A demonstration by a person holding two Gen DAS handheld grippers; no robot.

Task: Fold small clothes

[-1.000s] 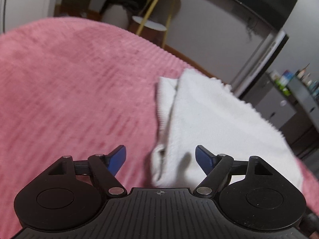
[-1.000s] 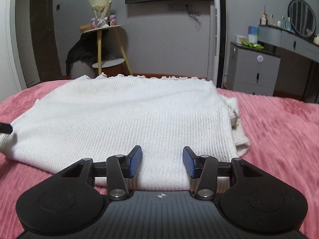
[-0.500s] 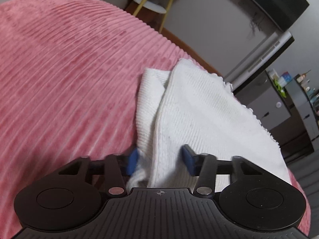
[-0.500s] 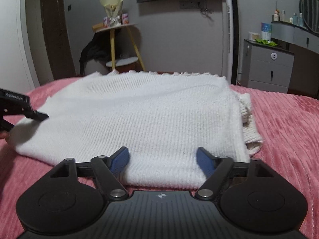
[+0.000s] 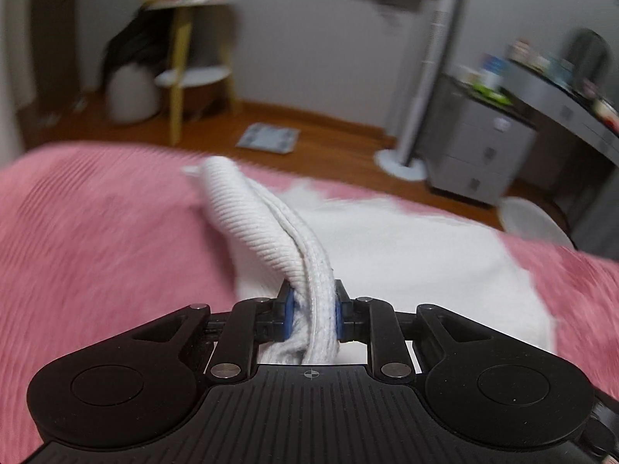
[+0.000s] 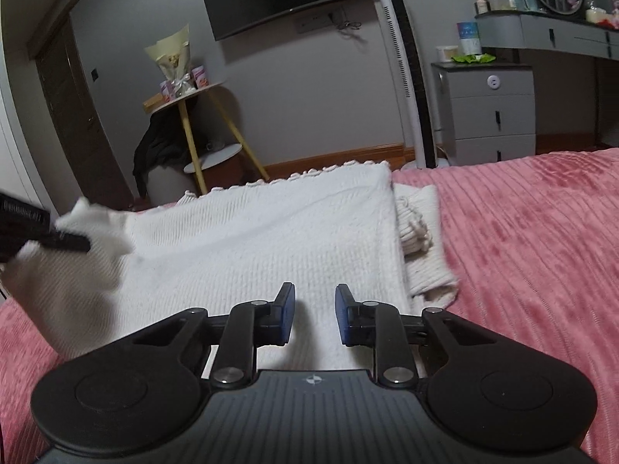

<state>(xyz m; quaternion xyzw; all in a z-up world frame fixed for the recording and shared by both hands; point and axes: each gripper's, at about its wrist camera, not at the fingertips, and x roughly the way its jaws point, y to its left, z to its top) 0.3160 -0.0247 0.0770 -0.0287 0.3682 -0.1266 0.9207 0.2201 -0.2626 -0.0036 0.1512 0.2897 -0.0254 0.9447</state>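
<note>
A white knitted sweater (image 6: 271,239) lies folded on the pink ribbed bedspread (image 6: 522,239). My left gripper (image 5: 311,309) is shut on the sweater's left edge (image 5: 271,239) and lifts a thick fold of it off the bed. That gripper also shows at the left edge of the right wrist view (image 6: 46,232), holding the raised corner. My right gripper (image 6: 314,311) hovers low over the sweater's near edge, jaws partly closed with a gap between the blue pads (image 6: 286,309), nothing pinched. A folded sleeve (image 6: 421,247) sticks out at the sweater's right side.
The bed ends just past the sweater; beyond is wood floor (image 5: 317,135). A yellow-legged side table (image 6: 193,116) with dark clothes, a tower fan (image 6: 402,77), a grey drawer unit (image 6: 487,112) and a dresser stand along the wall. Pink bedspread (image 5: 96,232) lies left of the sweater.
My left gripper has closed on the sweater's left edge and raised it, swinging to face the wall. My right gripper's jaws have narrowed again after opening wide.
</note>
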